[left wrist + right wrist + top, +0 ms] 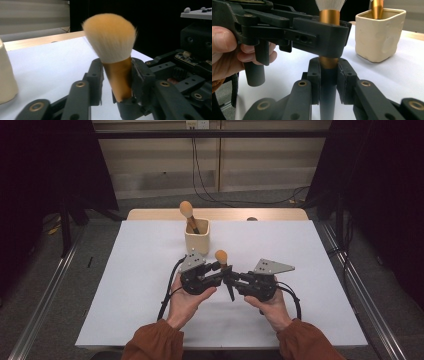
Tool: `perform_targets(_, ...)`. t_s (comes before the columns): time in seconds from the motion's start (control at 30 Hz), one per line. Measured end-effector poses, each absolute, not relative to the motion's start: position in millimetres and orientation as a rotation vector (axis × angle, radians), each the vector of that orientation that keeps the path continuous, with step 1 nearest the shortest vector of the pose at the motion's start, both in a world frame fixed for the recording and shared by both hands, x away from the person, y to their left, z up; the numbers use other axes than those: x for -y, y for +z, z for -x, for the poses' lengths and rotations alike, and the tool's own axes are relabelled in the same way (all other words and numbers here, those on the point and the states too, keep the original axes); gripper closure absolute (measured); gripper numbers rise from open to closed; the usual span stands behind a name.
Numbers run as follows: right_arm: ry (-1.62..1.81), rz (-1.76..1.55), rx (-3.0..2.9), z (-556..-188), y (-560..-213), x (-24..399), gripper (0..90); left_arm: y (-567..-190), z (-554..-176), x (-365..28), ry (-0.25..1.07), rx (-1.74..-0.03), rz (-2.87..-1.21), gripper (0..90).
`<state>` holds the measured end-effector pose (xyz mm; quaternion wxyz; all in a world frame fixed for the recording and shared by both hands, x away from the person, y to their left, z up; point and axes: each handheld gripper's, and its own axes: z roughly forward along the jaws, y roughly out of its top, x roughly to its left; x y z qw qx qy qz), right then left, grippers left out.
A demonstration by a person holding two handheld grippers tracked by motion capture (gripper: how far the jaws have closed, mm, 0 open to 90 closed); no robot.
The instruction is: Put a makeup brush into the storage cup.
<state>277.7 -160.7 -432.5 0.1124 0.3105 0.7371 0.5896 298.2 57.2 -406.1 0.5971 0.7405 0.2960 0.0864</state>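
- Both pairs of jaws clamped on one makeup brush [221, 257], held upright between the two hands above the white surface [135, 285].
- Left gripper [215, 268] grasping the gold ferrule just below the bristle head; in the left gripper view, the pads press either side of the gold ferrule [120, 77], with the fluffy orange-tipped head [110, 37] standing above them.
- Right gripper [234, 276] grasping lower down, at the join of gold ferrule and dark handle [327, 82]; pads tight on both sides in the right gripper view.
- Left gripper's jaws crossing just above the right gripper's jaws, seen as a black block [319, 37] wrapped around the gold part in the right gripper view.
- Dark handle end pointing down below the grippers in the high view, clear of the surface as far as can be told.
- Cream square holder [197, 236] standing upright on the surface just behind the grippers, apart from them.
- Second brush [188, 215] standing in the holder, head up, leaning left.
- Person's left hand [186, 300] and right hand [272, 307] wrapped around the gripper bodies, rust-coloured sleeves [152, 342] at the near edge.
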Motion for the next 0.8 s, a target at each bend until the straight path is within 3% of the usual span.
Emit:
perform_targets(0.63,1.748,-0.914,-2.167,-279.1,-433.8,158.8,74.2,-403.7,-297.4,-57.7,0.182,-0.673,-1.728,69.4)
perform_targets(0.8,1.751,-0.923,-2.175,-280.3,-434.0,160.4,70.6,-403.3,-297.8,-58.6,0.186,-0.665,-1.725,69.5)
